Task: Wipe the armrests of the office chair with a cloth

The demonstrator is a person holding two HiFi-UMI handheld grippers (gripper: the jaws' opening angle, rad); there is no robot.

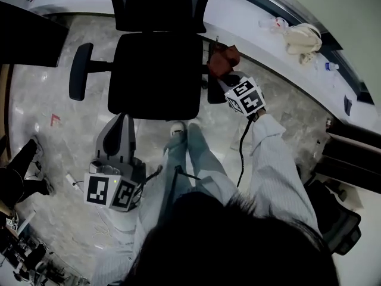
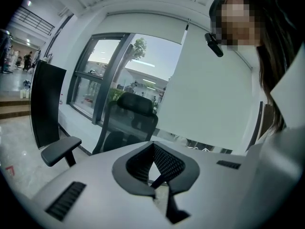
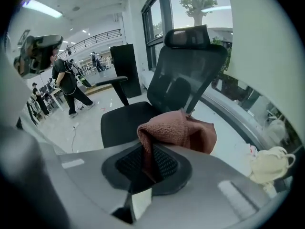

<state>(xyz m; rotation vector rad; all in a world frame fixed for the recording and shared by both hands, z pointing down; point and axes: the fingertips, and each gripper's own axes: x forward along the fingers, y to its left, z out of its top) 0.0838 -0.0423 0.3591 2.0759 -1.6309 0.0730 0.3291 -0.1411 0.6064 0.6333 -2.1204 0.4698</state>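
Note:
The black office chair (image 1: 156,70) stands in front of me, its left armrest (image 1: 80,70) bare. A reddish-brown cloth (image 1: 223,60) lies bunched over the chair's right armrest (image 1: 215,93), with my right gripper (image 1: 223,79) shut on it. In the right gripper view the cloth (image 3: 178,130) hangs folded out of the jaws above the seat (image 3: 126,120). My left gripper (image 1: 124,121) hangs low over the floor near the seat's front left corner, shut with nothing in it. The left gripper view shows its jaws (image 2: 153,151) closed, aimed up at the chair (image 2: 131,116) and the left armrest (image 2: 60,149).
A white window ledge (image 1: 250,22) runs behind the chair and carries a cream bag (image 1: 303,37) and small items (image 1: 274,22). Another dark chair (image 1: 339,219) stands at the right. A black panel (image 2: 45,104) and people (image 3: 66,85) are to the left. Cables trail on the floor.

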